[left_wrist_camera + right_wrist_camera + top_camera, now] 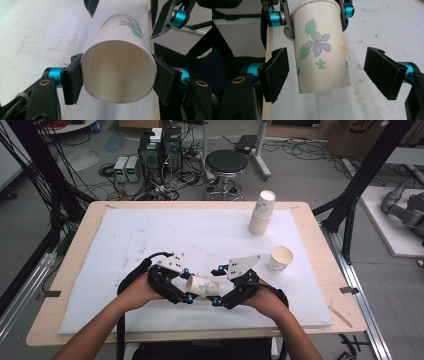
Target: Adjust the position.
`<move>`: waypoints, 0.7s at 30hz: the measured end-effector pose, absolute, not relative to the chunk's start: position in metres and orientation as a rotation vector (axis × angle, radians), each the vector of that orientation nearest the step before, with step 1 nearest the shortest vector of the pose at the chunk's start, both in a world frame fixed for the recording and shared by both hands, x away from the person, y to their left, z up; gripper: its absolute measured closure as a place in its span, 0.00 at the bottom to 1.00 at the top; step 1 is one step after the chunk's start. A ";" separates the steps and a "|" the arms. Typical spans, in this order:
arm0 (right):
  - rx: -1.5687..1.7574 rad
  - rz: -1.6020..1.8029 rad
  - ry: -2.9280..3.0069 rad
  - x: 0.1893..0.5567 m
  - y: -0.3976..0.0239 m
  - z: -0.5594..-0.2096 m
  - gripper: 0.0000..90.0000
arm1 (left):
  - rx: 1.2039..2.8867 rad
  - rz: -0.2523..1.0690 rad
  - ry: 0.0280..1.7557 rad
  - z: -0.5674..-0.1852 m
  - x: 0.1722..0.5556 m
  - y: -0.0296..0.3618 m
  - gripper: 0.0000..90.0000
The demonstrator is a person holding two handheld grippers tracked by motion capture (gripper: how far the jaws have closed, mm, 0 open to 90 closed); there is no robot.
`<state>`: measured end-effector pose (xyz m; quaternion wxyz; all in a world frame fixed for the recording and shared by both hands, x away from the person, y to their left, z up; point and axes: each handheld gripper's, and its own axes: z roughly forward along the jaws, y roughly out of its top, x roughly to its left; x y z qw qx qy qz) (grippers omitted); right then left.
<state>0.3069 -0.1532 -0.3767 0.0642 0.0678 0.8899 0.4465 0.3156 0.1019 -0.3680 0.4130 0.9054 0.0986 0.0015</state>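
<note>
White foam sheeting covered most of the wooden desk, with a black stool and tangled cables on the floor beyond it. Near the front edge, the left gripper was clamped on a flowered paper cup, its pads pressing both sides just behind the open rim, which looked squeezed slightly oval in the left gripper view. The cup lay on its side, lifted clear of the sheet, with its base pointing toward the right gripper. That gripper stood wide open, its pads flanking the cup's base end without touching it, gaps showing on both sides. Farther back on the right, a stack of cups stood upright, and a single upright cup stood nearer, well apart from both hands.
</note>
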 end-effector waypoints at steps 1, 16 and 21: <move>0.195 1.331 2.692 0.307 -0.151 -0.377 0.23 | 2.288 0.005 0.252 -0.367 0.316 0.102 0.37; 0.087 1.107 2.721 0.307 -0.130 -0.376 0.23 | 2.426 0.018 0.279 -0.358 0.321 0.093 0.36; 0.064 1.032 2.731 0.307 -0.125 -0.378 0.23 | 2.449 0.017 0.278 -0.359 0.322 0.090 0.36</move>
